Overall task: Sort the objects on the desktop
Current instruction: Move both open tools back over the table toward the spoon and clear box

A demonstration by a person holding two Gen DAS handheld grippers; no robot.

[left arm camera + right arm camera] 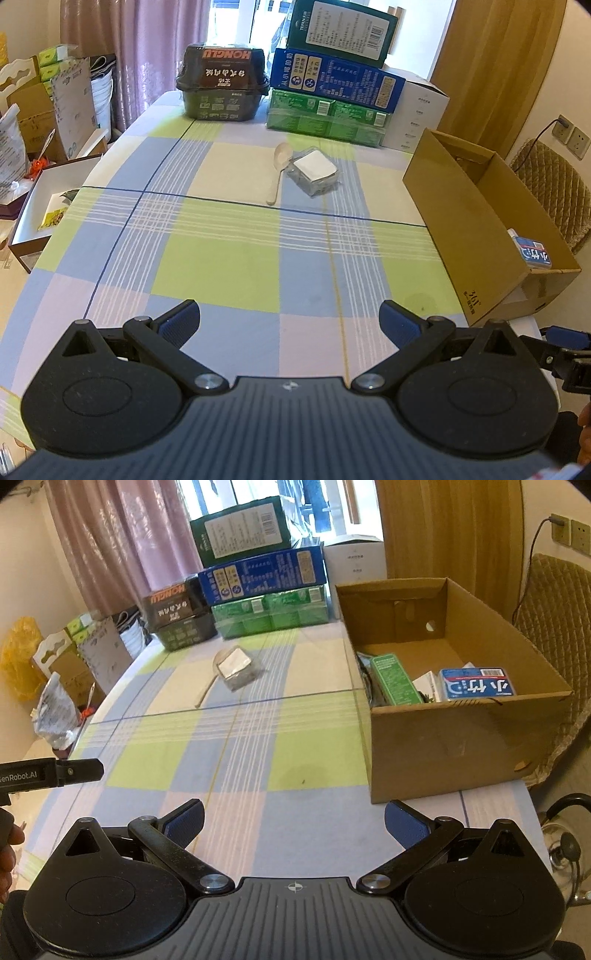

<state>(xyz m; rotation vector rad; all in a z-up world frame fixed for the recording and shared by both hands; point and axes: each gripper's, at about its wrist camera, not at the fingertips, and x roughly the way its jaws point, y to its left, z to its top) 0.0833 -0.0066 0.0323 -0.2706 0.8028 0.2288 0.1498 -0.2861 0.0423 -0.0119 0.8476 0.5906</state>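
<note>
On the checked tablecloth [221,258] lie a white plastic spoon [277,173] and, touching its right side, a clear packet with a white label [314,171]; both also show in the right wrist view, spoon [207,690] and packet [236,668]. An open cardboard box [443,746] stands at the table's right side, holding a green carton [393,681] and a blue-labelled case [476,688]. My left gripper [290,323] hovers open over the near table, empty. My right gripper [294,821] is open too, empty, just left of the box's near corner.
Stacked at the far end are a dark lidded food tub [221,86], green packs [325,120], a blue box [332,79], a dark green box [340,29] and a white box [417,114]. Boxes and bags crowd the floor on the left [44,155]. A padded chair [554,635] stands right.
</note>
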